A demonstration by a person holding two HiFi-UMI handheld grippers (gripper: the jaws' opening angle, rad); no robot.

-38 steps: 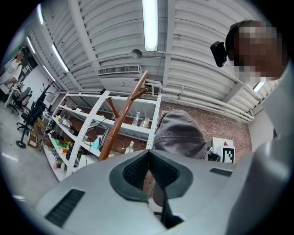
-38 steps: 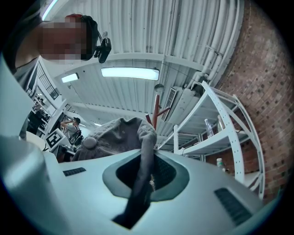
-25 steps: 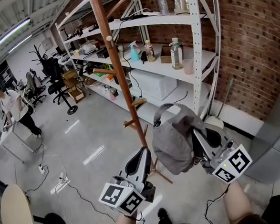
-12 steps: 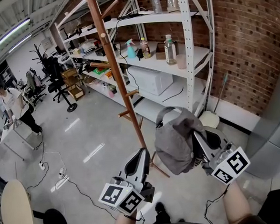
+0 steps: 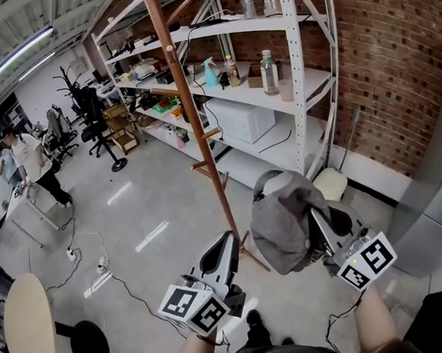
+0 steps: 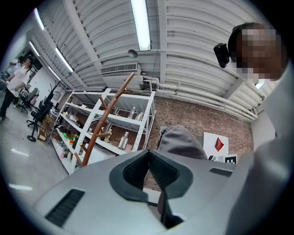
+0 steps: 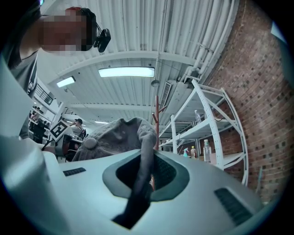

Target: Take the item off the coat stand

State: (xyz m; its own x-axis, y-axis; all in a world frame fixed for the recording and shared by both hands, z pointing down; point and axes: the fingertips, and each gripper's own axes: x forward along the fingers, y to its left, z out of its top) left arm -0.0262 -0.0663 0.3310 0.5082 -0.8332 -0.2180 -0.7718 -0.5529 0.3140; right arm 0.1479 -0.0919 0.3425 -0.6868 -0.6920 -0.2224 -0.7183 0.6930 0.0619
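Observation:
A grey cap (image 5: 284, 219) hangs in the air to the right of the brown wooden coat stand (image 5: 191, 121), clear of its pegs. My right gripper (image 5: 317, 229) is shut on the cap; in the right gripper view the cap's fabric (image 7: 115, 137) runs down between the jaws. My left gripper (image 5: 225, 253) is shut with nothing in it, low and left of the cap, near the stand's foot. In the left gripper view the cap (image 6: 181, 142) shows beyond the closed jaws, with the stand (image 6: 108, 117) to the left.
White metal shelving (image 5: 296, 68) with bottles and boxes stands against a brick wall (image 5: 395, 69) behind the stand. A person (image 5: 28, 166) stands far left near office chairs. A round stool (image 5: 28, 329) sits at lower left, and cables (image 5: 99, 275) lie on the floor.
The cap stays in my right gripper, off the stand. The view has shifted slightly, with the stand now a little further from the cap. Both grippers keep their pose.

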